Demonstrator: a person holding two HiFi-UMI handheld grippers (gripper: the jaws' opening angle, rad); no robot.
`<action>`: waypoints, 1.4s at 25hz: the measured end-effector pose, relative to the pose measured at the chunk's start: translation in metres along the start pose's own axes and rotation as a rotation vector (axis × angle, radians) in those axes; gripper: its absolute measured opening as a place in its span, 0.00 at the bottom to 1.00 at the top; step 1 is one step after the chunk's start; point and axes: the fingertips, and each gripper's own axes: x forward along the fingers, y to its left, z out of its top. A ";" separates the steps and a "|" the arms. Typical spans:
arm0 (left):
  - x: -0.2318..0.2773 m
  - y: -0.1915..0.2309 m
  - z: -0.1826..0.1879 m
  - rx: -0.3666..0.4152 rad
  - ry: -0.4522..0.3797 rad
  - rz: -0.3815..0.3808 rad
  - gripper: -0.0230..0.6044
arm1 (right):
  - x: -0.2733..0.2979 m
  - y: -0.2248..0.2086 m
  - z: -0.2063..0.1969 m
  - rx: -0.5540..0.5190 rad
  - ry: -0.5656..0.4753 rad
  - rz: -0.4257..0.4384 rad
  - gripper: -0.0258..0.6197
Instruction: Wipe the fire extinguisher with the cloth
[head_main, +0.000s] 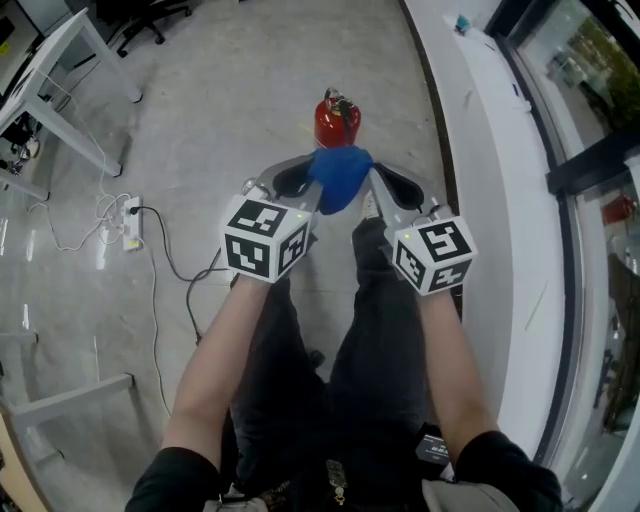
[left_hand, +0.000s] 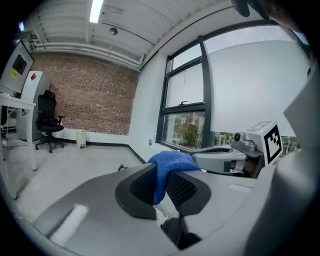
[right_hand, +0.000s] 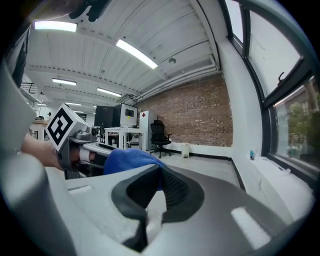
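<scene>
Black sleeves (head_main: 172, 478), trousers (head_main: 300, 380); grey left tongs (head_main: 314, 196), right tongs (head_main: 373, 190), marker cubes (head_main: 265, 238).

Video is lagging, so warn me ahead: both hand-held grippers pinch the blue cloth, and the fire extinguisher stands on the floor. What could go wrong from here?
The fire extinguisher stands free on the floor; a sideways wipe may tip it. The right hand-held gripper seems to pinch the blue cloth only at its jaw tips, so it might slip out. The bunched cloth hides the extinguisher's body in the head view.

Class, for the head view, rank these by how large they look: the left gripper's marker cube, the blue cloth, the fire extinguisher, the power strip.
1. marker cube, nearest the camera
2. cloth
3. fire extinguisher, partly hidden behind the cloth, farther off
4. power strip, on the floor
</scene>
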 end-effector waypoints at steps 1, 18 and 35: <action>-0.009 -0.008 0.006 0.008 -0.011 0.003 0.09 | -0.009 0.004 0.008 -0.007 -0.015 -0.003 0.05; -0.116 -0.092 0.066 0.081 -0.112 0.067 0.09 | -0.120 0.065 0.097 -0.124 -0.148 0.083 0.05; -0.133 -0.090 0.095 0.106 -0.148 0.091 0.09 | -0.129 0.076 0.119 -0.132 -0.175 0.092 0.05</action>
